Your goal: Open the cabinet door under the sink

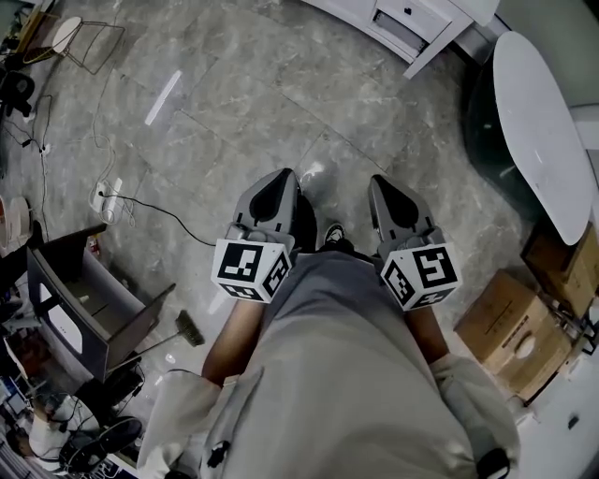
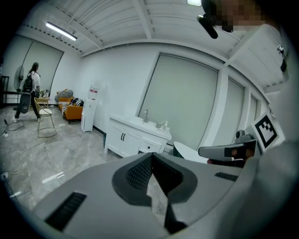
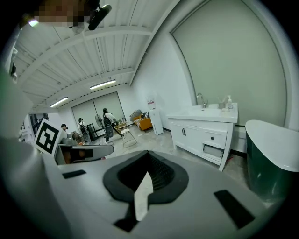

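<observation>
The white sink cabinet [image 1: 412, 23] stands across the floor at the top of the head view, several steps away. In the left gripper view the cabinet [image 2: 135, 137] shows a faucet on top and two shut doors with dark handles [image 2: 122, 137]. The right gripper view shows the same doors [image 3: 184, 132] beside a drawer [image 3: 212, 138]. I hold both grippers close in front of my body above the marble floor. My left gripper [image 1: 284, 174] [image 2: 152, 155] is shut on nothing. The jaws of my right gripper [image 1: 382, 180] [image 3: 148, 152] also meet at the tips, with nothing between them.
A dark bathtub with a white rim [image 1: 533, 131] sits right of the cabinet. Cardboard boxes [image 1: 510, 332] lie at my right. An open dark box [image 1: 84, 309], a power strip with cable [image 1: 108, 198], a brush [image 1: 190, 327] and a wire chair [image 1: 89, 42] are at the left.
</observation>
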{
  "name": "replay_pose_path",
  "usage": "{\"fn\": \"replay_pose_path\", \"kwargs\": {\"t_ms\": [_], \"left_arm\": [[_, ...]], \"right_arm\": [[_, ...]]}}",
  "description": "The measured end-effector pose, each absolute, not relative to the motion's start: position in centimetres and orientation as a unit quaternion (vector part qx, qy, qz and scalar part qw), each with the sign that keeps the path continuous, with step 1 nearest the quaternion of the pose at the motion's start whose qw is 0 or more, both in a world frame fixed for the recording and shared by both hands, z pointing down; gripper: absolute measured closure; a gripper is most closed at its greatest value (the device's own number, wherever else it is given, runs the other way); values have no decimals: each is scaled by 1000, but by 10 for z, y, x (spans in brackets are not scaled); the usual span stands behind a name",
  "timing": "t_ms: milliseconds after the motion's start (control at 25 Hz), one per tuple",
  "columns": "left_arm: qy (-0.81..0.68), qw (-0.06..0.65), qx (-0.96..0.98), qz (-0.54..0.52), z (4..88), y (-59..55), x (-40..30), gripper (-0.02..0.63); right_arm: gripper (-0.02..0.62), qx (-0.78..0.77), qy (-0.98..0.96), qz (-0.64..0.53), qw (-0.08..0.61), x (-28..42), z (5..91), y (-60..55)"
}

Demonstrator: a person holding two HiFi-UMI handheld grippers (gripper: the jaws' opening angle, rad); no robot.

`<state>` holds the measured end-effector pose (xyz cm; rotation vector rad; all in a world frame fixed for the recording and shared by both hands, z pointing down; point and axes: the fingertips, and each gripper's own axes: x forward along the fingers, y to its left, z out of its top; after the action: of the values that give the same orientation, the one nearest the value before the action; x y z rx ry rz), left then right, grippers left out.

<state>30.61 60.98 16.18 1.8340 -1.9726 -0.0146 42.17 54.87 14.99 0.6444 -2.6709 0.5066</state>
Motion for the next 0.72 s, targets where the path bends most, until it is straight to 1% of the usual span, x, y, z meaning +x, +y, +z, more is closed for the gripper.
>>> {"fn": "replay_pose_path", "kwargs": {"t_ms": [240, 440, 720], "left_arm": [[-718, 216, 662, -11, 153, 589, 242, 606], [-712, 209, 671, -11, 147, 570, 194, 606], [-699, 202, 686, -16, 142, 551, 141, 606]], "right_arm": [[584, 242, -940, 166, 172, 370, 140, 522], [584, 232, -946, 180, 136, 319, 127, 504], [584, 232, -941, 200, 145, 262, 126, 492]]}}
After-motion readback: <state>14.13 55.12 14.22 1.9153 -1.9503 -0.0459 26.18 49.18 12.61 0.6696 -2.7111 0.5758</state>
